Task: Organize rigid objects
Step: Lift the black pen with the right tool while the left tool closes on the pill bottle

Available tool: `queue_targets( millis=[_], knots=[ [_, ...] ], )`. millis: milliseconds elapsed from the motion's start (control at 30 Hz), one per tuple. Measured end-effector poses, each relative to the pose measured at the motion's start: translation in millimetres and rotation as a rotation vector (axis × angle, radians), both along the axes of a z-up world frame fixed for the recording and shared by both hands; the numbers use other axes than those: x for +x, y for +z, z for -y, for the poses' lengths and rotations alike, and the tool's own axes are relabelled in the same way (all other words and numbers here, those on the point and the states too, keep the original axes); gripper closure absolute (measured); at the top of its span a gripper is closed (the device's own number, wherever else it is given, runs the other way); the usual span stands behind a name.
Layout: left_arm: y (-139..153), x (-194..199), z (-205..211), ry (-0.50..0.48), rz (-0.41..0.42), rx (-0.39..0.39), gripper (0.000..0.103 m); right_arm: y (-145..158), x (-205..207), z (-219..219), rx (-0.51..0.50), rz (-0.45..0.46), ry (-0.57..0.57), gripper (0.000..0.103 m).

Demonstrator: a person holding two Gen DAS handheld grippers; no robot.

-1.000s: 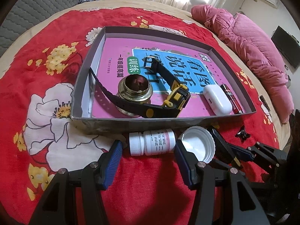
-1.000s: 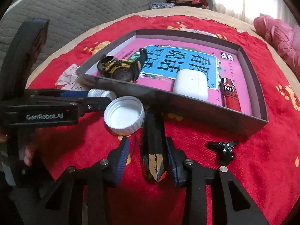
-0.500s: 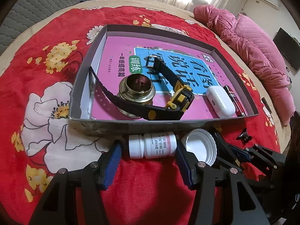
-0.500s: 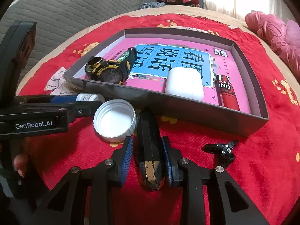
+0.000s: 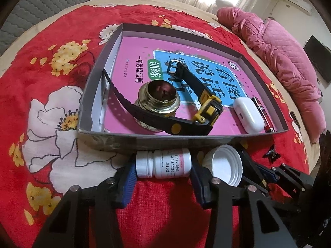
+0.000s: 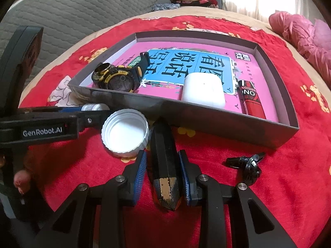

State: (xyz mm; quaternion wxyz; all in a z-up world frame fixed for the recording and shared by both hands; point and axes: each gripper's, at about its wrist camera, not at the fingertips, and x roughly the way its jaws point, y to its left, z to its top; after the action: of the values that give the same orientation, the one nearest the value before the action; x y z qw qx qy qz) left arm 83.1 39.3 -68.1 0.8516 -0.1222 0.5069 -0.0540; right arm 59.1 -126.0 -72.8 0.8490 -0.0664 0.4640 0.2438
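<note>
A: The small white plastic pill bottle (image 5: 163, 162) lies on its side on the red flowered bedspread (image 5: 41, 66), just outside the near wall of the shallow grey cardboard box (image 5: 144, 139). The left hand-held gripper (image 5: 161, 178) is closing on it; the blue pads sit at both ends, cap end and base.

B: Gripped end to end, then. If the pads land off-centre, I'd expect the round bottle to roll or pop out.

A: Likely. The soft bedding gives too, so pressing down could tip it against the box wall.

B: And the right hand-held gripper (image 6: 162, 174)?

A: Clenched on the long black faceted bar with a worn brassy tip (image 6: 164, 163). The open white ribbed lid (image 6: 125, 132) rests just beside it, between the 2 tools.

B: So either lift could knock that lid.

A: Yes. The box also holds 1 black-and-yellow wristwatch (image 5: 198, 111) and 1 white earbud case (image 5: 249, 114) near its front wall; a careless drop could jostle them.
</note>
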Motion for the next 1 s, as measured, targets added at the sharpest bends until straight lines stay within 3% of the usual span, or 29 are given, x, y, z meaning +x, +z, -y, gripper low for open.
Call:
queue_targets(
  millis=[367,1000],
  knots=[
    [5,-6,-9,-0.006,0.013,-0.039,0.057,4,-3,3,-0.007,0.008,-0.010,0.080],
    [32,-31,-11,-0.031,0.067,-0.017,0.057,24,-20,13,-0.009,0.052,-0.025,0.080]
  ],
)
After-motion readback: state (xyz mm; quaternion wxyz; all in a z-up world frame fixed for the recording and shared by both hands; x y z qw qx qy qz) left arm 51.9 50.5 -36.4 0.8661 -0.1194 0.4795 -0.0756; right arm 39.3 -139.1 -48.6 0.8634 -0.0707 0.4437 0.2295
